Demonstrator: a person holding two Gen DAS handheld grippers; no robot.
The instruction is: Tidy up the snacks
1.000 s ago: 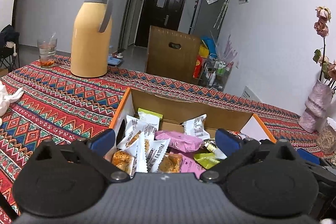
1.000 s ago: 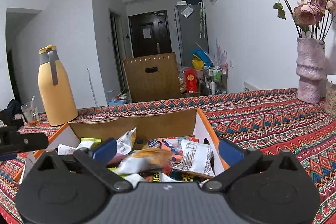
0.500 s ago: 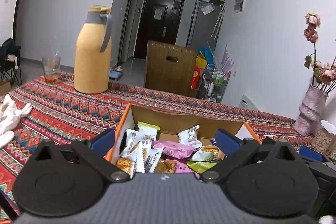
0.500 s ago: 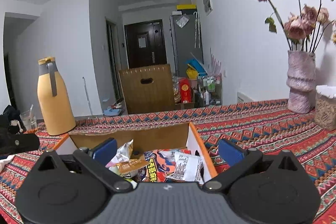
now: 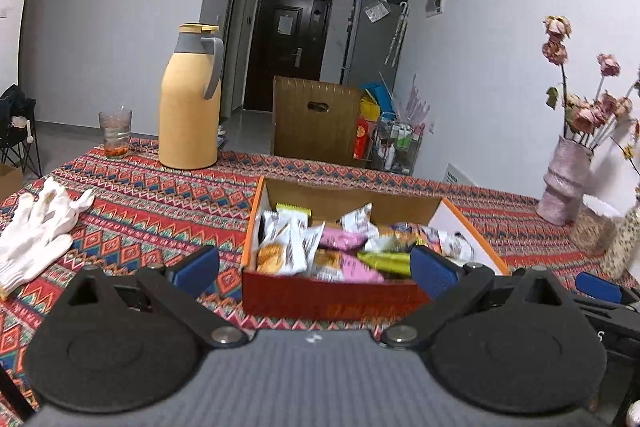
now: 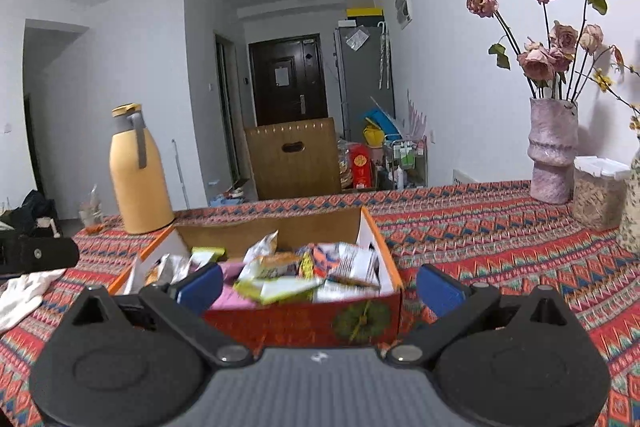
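Both the left gripper (image 5: 314,267) and right gripper (image 6: 318,285) hang spread and empty before the heaped snack box (image 6: 304,321) at lower centre, so a careless grab could spill loose packets (image 5: 340,251) onto the patterned tablecloth (image 5: 160,203).

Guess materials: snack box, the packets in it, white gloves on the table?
Snack box: likely cardboard, with raw brown inner walls and a glossy red printed outside. Packets: thin plastic film, shiny, with crimped ends. White gloves: seemingly knitted cotton, matte and limp.
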